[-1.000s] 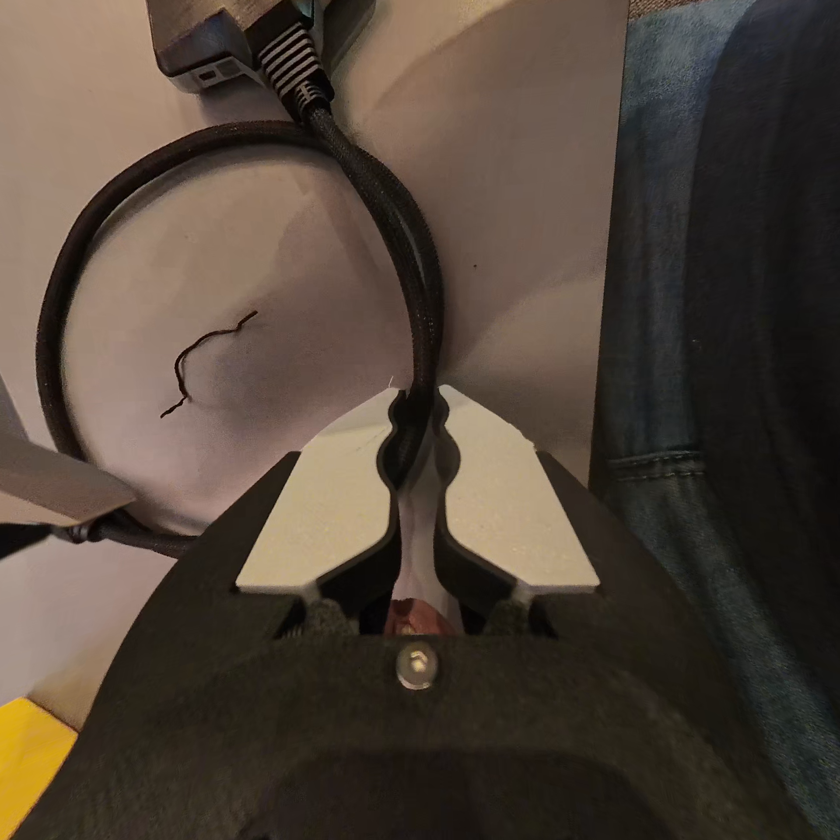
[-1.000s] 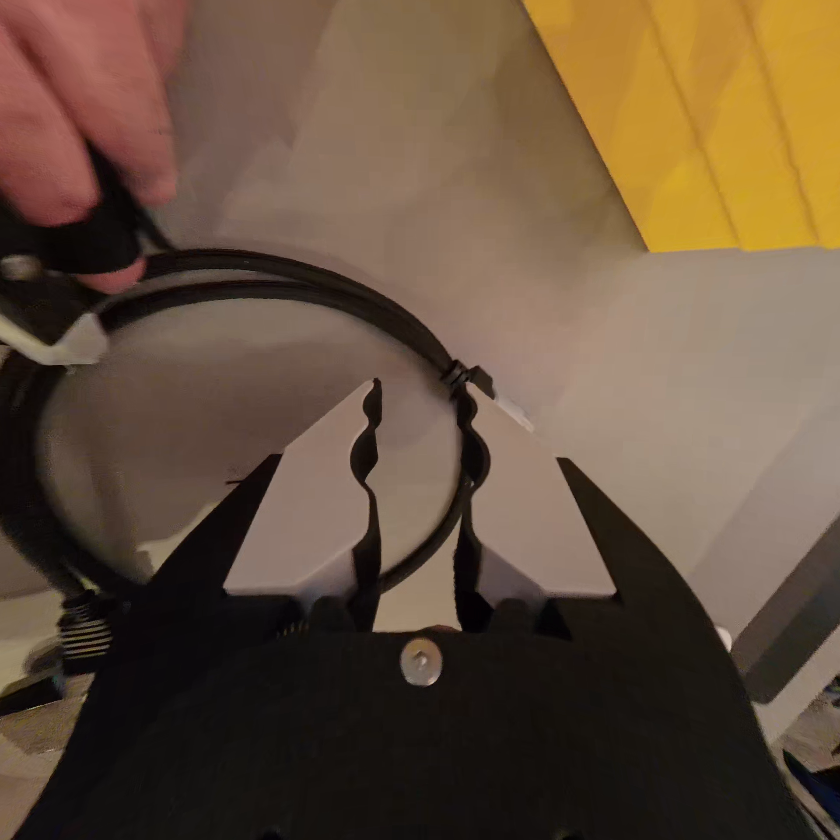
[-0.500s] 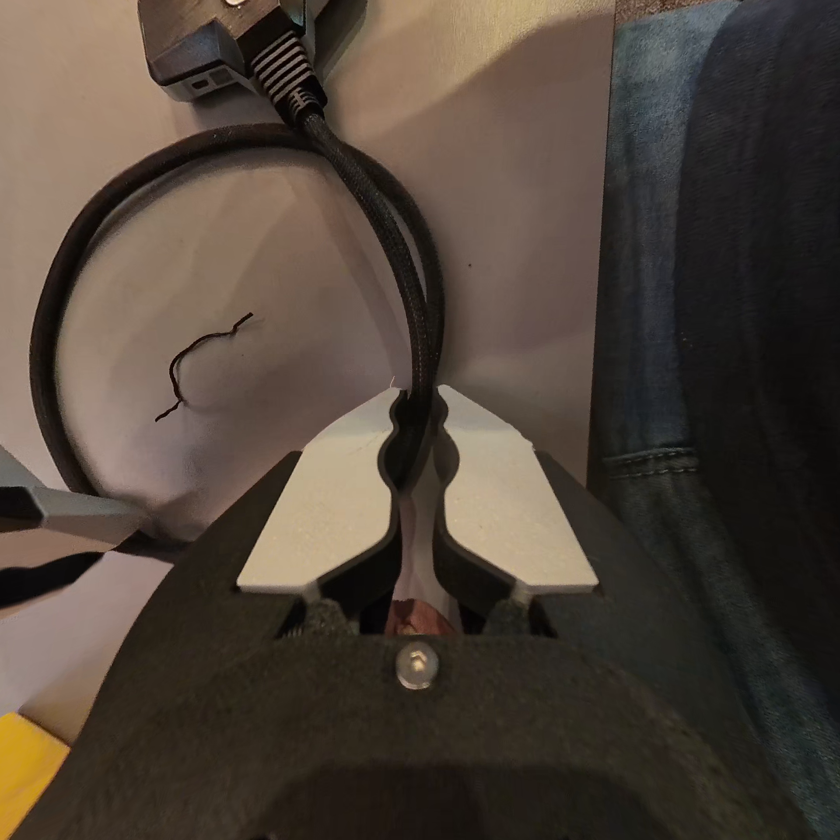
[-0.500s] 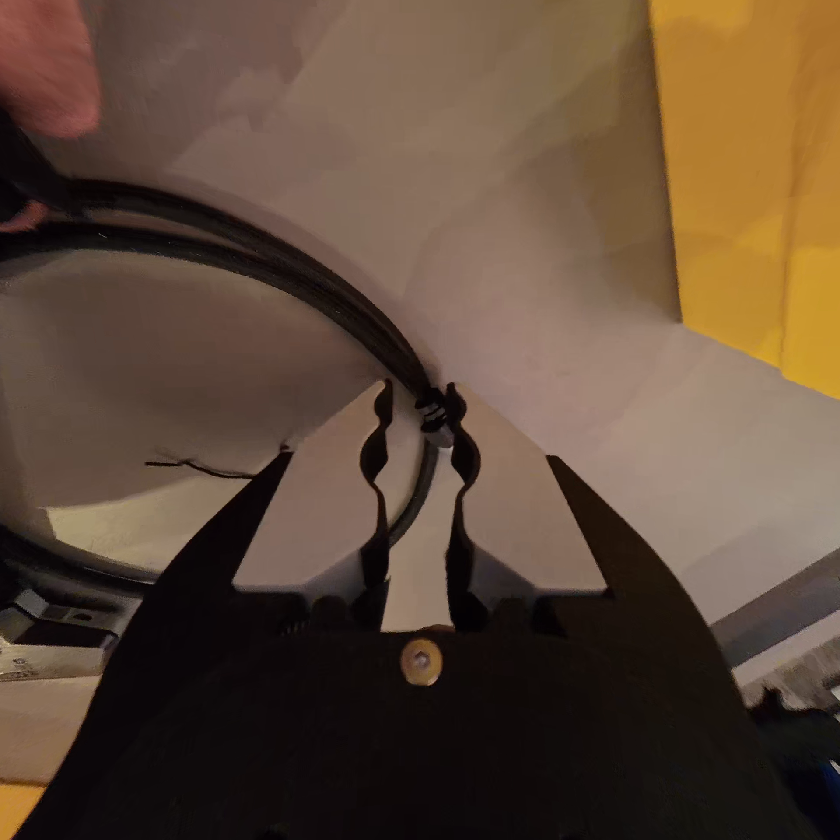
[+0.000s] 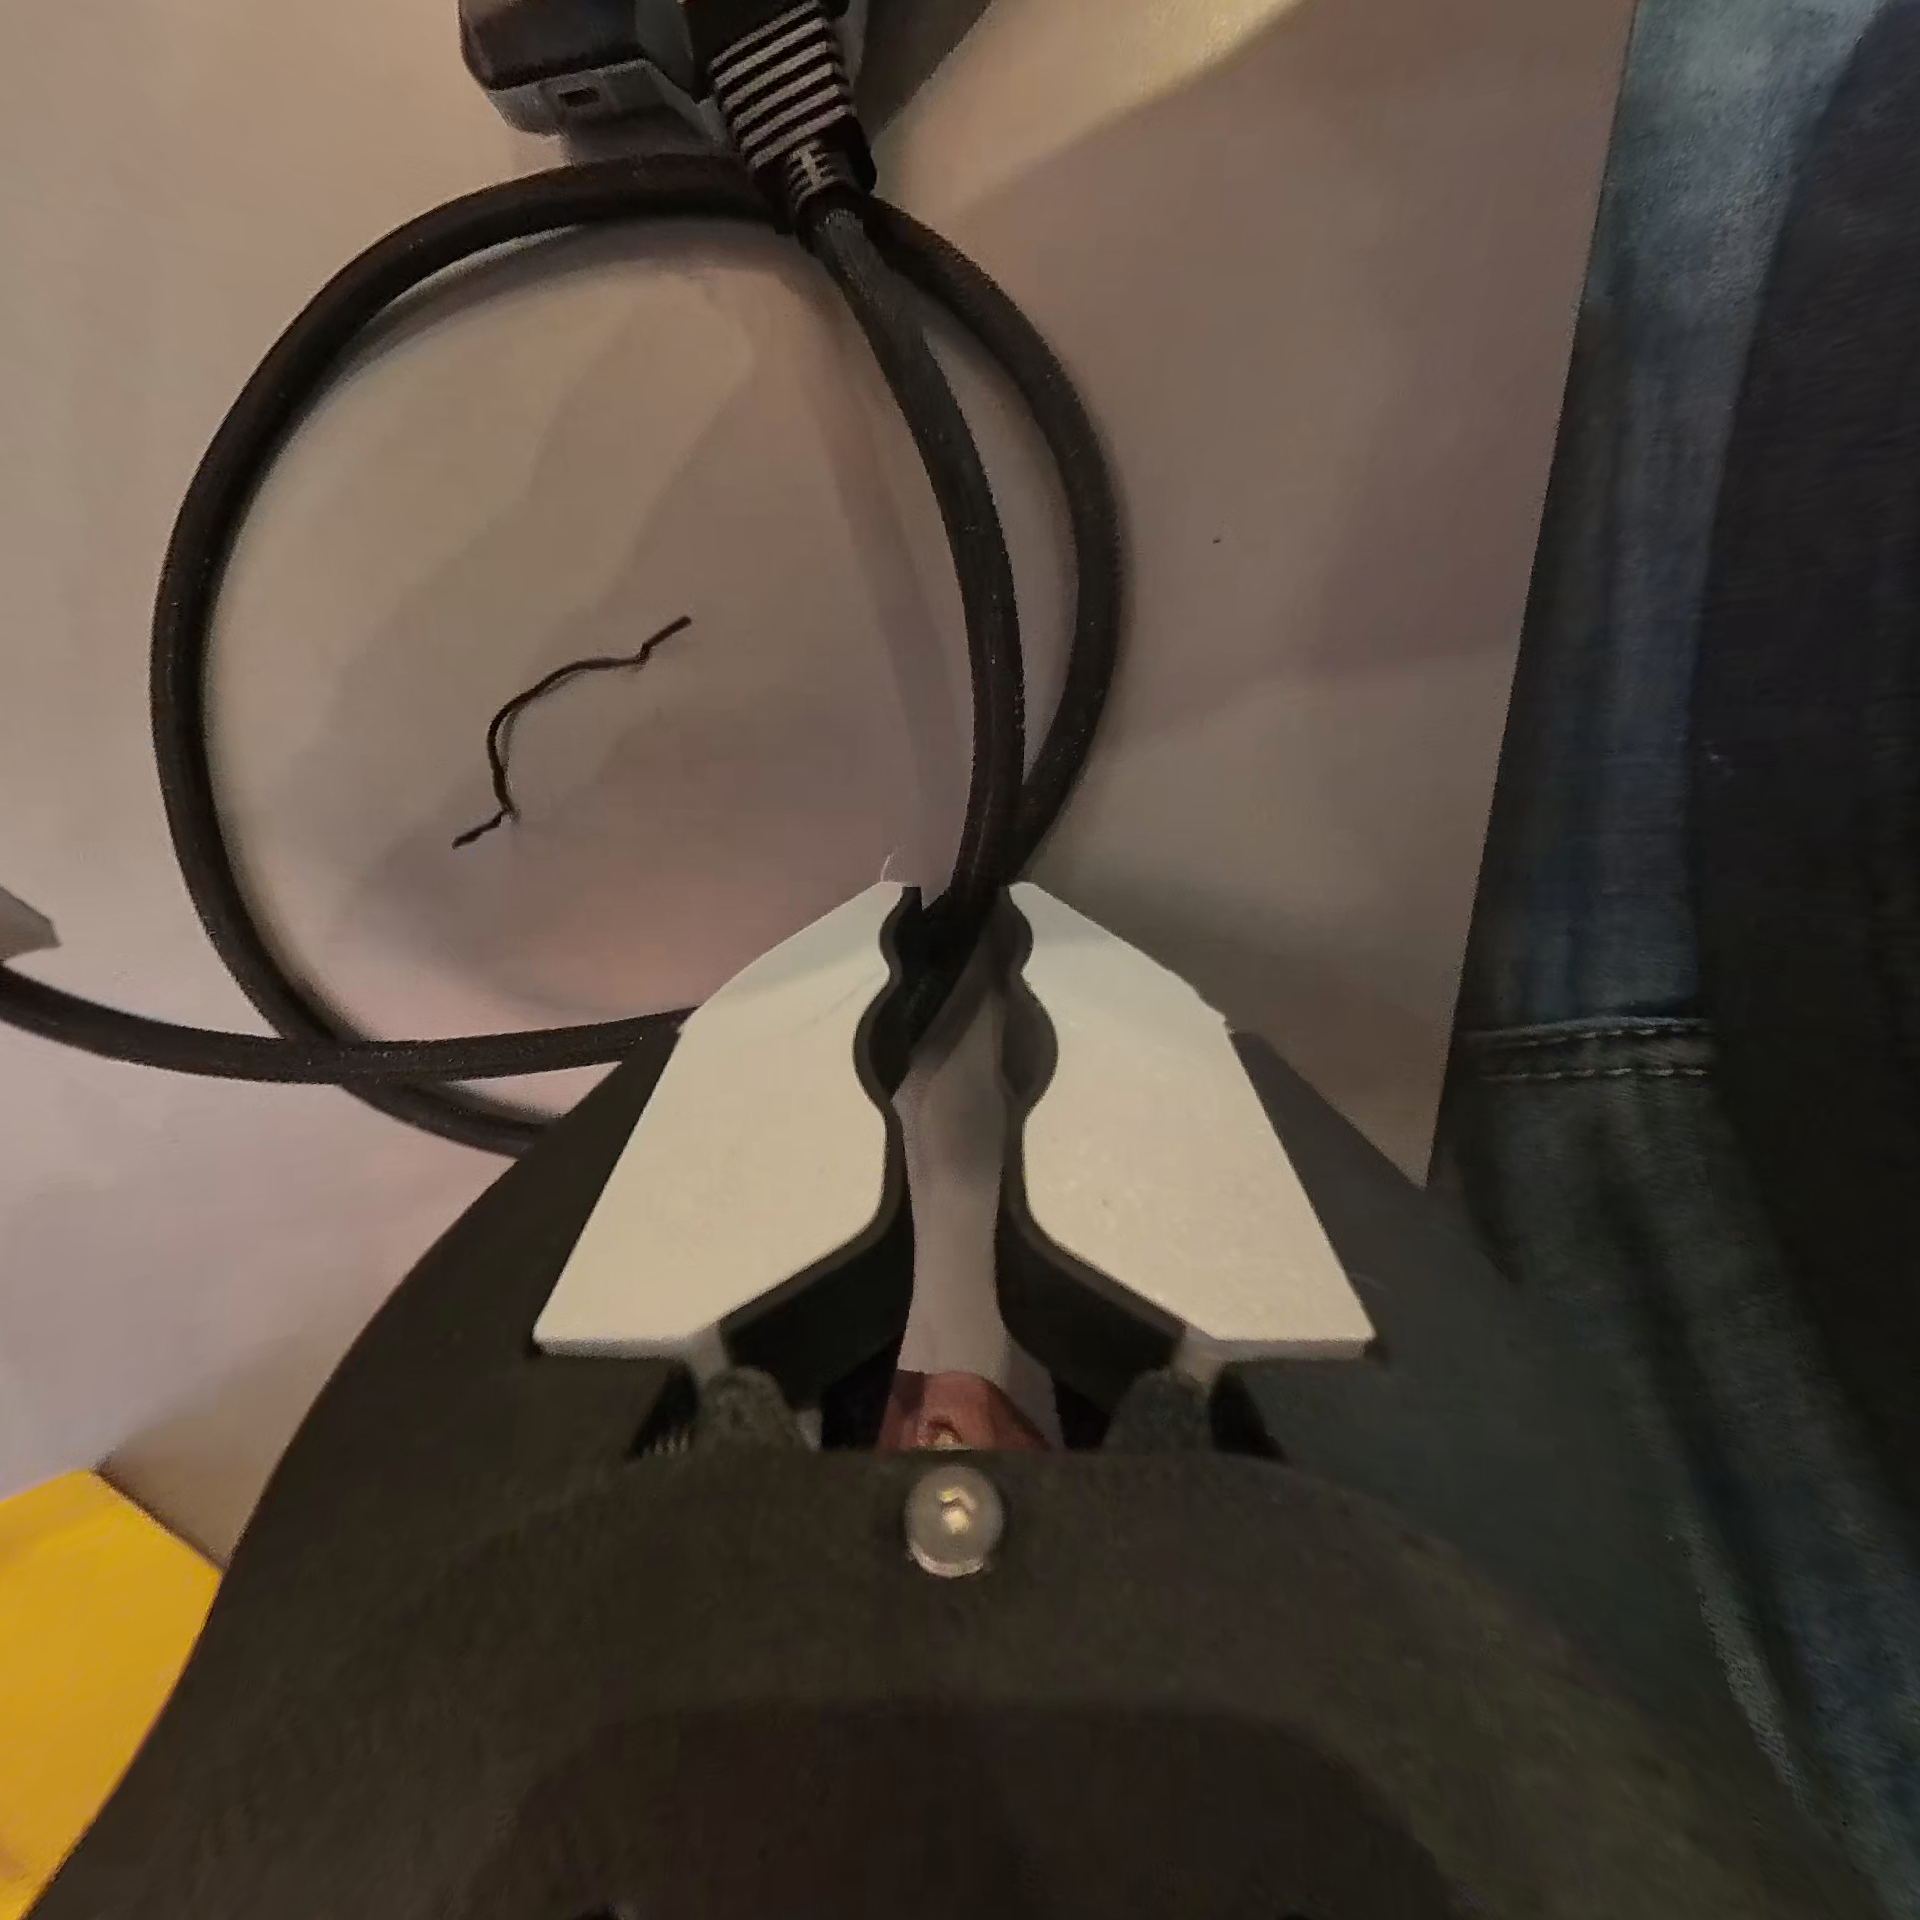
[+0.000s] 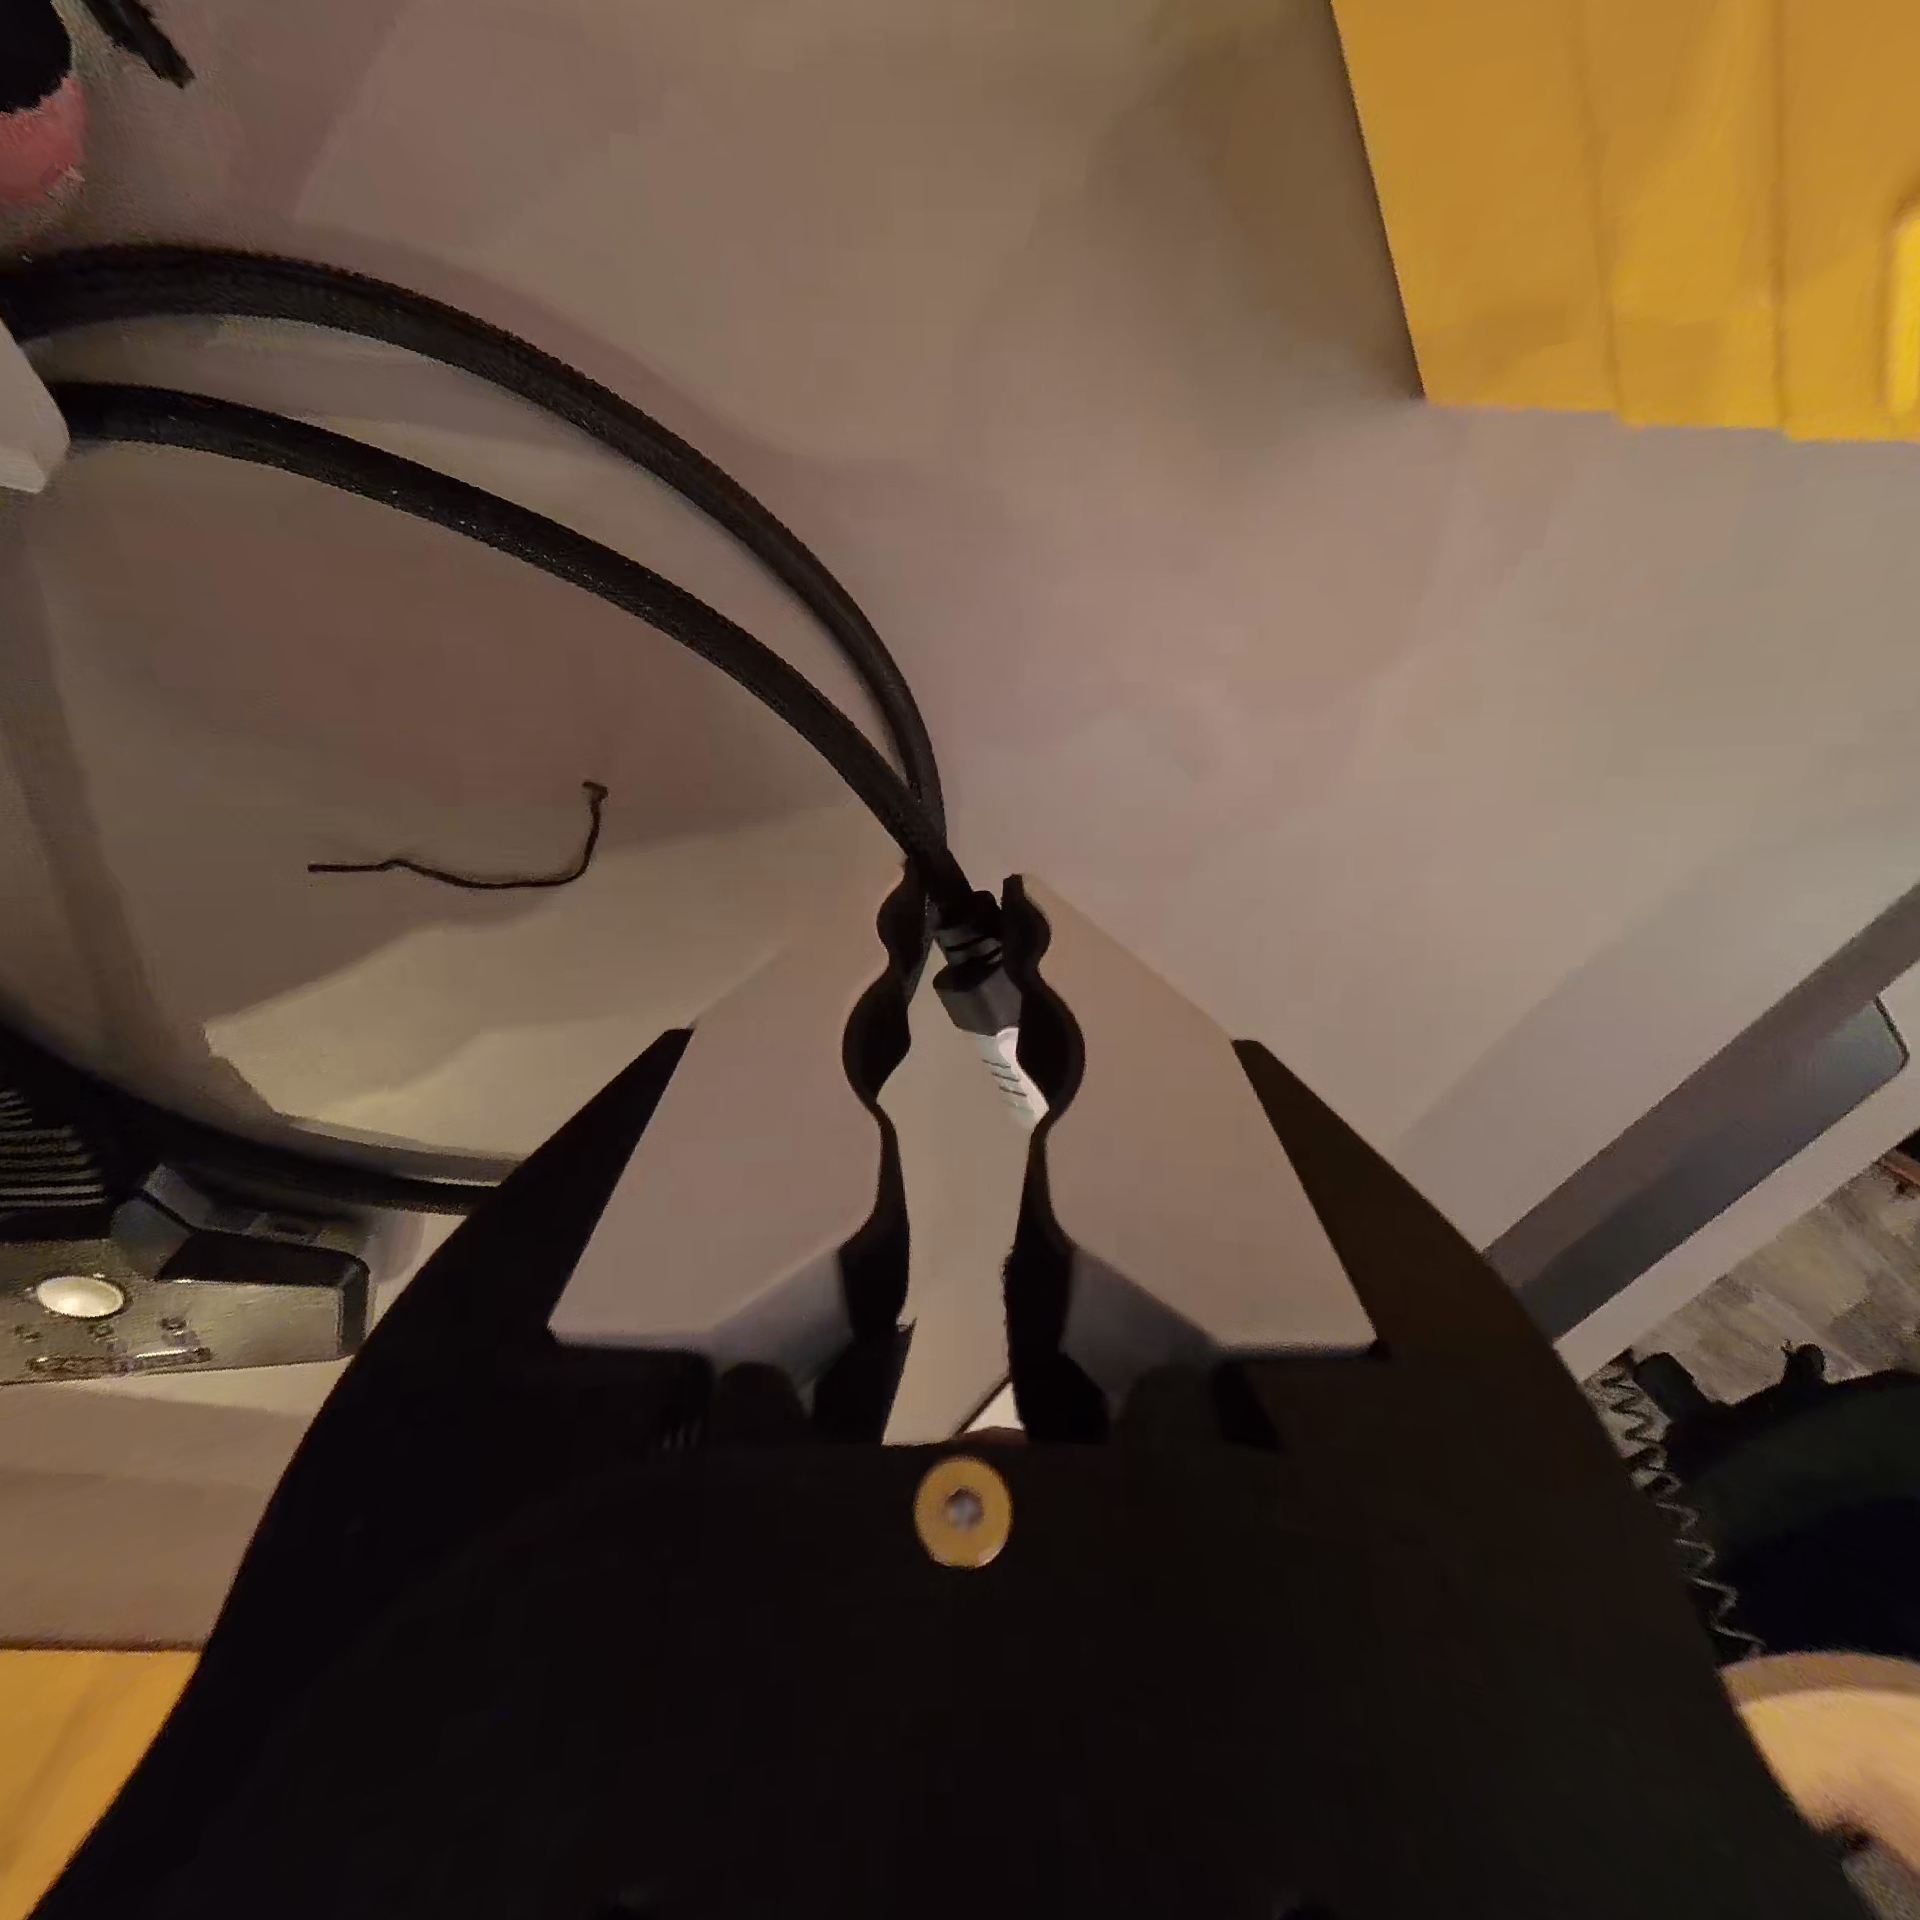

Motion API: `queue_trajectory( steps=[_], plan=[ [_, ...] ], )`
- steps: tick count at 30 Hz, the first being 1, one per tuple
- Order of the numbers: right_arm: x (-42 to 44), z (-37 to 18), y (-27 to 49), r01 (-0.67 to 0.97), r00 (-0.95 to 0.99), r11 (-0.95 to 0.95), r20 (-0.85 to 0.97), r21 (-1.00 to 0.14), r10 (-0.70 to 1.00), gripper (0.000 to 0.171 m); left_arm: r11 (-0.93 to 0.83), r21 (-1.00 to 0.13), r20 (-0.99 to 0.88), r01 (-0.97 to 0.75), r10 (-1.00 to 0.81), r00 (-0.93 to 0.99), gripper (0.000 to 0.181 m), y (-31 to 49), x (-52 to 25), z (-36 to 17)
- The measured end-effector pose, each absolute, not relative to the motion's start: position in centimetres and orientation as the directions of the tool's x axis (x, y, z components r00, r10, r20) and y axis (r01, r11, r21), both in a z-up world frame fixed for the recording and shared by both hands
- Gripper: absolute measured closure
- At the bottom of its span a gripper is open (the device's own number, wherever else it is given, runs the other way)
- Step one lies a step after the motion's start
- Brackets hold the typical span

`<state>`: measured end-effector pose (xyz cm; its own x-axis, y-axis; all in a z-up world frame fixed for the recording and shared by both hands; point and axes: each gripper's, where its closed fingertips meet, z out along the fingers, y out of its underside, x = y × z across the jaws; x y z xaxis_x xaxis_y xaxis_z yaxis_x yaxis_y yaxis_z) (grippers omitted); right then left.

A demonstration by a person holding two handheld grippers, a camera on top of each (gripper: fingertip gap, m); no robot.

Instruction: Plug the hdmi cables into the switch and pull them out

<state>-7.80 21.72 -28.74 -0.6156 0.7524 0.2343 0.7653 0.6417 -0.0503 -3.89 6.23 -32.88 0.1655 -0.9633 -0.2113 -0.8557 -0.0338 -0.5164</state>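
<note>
While seen only from left wrist view: ribbed black plug [image 5: 790,99] seated in dark switch [image 5: 566,88] at top edge, denim [image 5: 1662,831] beside pale desk [image 5: 1299,520]. Left gripper [image 5: 958,914] clamped on braided black cable [image 5: 987,623], looped round. Only from right wrist view: right gripper [image 6: 961,914] narrowly apart around grey metal connector [image 6: 982,997], grip unclear; yellow surface [image 6: 1662,208] beyond. Loose thread [image 6: 468,868] on desk, both views.
</note>
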Motion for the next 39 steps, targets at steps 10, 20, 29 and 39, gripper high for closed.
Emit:
queue_trajectory(
  steps=[10, 20, 29, 39],
  plan=[
    [-6.9, -27.4, 20.4, 0.79, -0.565, 0.603, 0.252, -0.109, 0.785, 0.162, 0.028, -0.574, -0.233, -0.818, -0.964, 0.13, 0.161, 5.3, -1.8, -31.1],
    [-6.8, -24.9, 21.4, 0.819, -0.502, 0.557, 0.296, -0.14, 0.813, 0.163, 0.006, -0.519, -0.243, -0.855, -0.96, 0.141, 0.168, 4.8, 0.6, -32.9],
    [-5.1, -23.7, 24.9, 0.878, -0.398, 0.463, 0.351, -0.122, 0.847, 0.162, 0.009, -0.513, -0.274, -0.859, -0.949, 0.153, 0.172, 4.6, 0.6, -32.9],
    [-3.5, -24.7, 27.0, 0.92, -0.313, 0.374, 0.358, -0.115, 0.88, 0.162, 0.092, -0.466, -0.38, -0.88, -0.919, 0.106, 0.174, 4.8, 0.7, -32.8]
  ],
)
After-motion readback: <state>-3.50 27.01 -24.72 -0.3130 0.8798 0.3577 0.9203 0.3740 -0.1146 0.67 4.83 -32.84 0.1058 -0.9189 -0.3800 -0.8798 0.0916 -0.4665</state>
